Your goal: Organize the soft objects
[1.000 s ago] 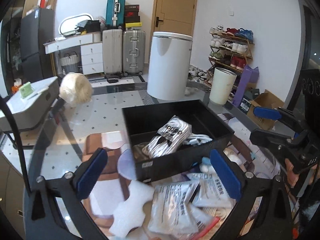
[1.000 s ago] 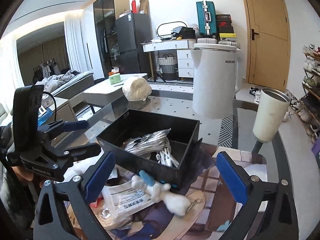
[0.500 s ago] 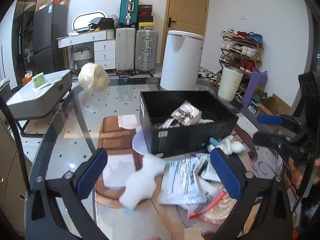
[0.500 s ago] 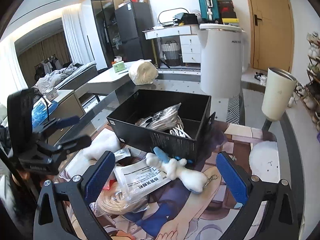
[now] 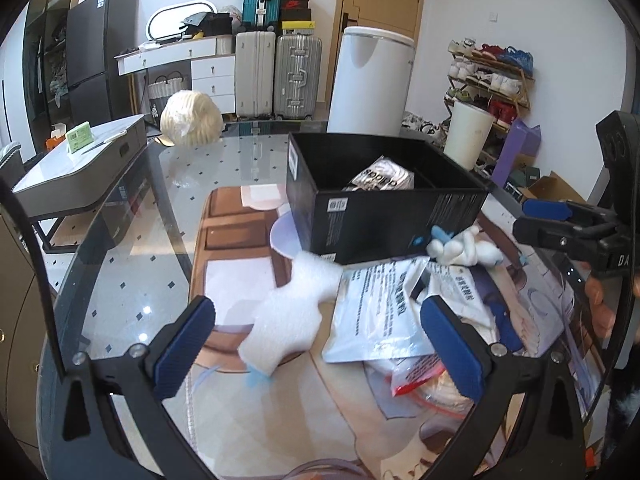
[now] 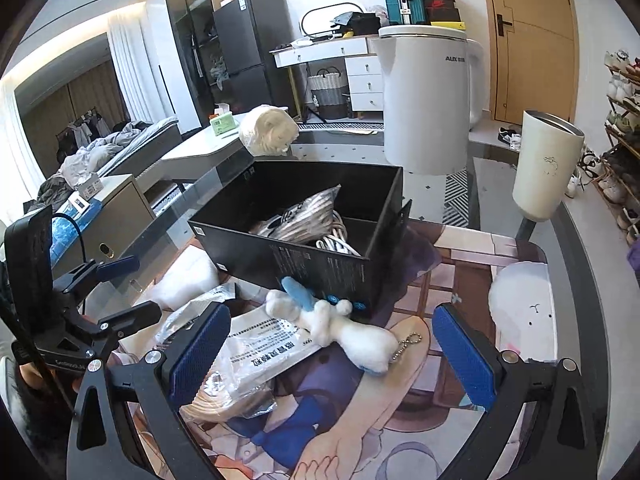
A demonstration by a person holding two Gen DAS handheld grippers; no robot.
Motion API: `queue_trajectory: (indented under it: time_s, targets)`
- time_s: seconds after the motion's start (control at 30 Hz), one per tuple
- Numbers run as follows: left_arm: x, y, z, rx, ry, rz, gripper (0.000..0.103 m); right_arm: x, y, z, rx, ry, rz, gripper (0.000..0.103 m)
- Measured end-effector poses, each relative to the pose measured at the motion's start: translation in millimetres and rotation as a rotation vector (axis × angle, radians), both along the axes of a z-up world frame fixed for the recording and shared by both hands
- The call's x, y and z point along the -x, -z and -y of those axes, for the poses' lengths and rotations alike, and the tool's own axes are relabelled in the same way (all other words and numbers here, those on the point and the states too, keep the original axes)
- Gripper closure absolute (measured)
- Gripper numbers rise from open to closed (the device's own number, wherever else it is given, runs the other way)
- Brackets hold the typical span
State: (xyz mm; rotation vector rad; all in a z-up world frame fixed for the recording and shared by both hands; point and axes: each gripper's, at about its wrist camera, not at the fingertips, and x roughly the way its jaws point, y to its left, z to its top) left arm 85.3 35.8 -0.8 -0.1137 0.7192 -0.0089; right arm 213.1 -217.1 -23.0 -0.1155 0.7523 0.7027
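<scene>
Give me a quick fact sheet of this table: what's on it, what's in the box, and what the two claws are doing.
surface: glass table with a printed mat
box: black, open-topped, holds bagged white cords
in front of box: plush toy with keychain, printed plastic bags, foam piece
under the bags: coiled rope in a clear bag
left gripper: open, empty, above foam piece and bags
right gripper: open, empty, plush toy between its fingers' line

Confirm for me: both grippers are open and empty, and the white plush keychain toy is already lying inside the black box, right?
Not quite. The right wrist view shows the white plush keychain toy lying on the table mat outside the black box, against its front wall. Both grippers, left gripper and right gripper, are open and empty.
</scene>
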Motion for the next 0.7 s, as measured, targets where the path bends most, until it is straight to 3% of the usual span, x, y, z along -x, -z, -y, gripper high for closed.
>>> queue_trajectory:
  time_s: [0.7]
  targets:
    - [0.4,13.8,-15.3,-0.006,-0.059,-0.055,0.000,-15.6,27.9,-6.5,0.032,0.040,-0.113,0.001]
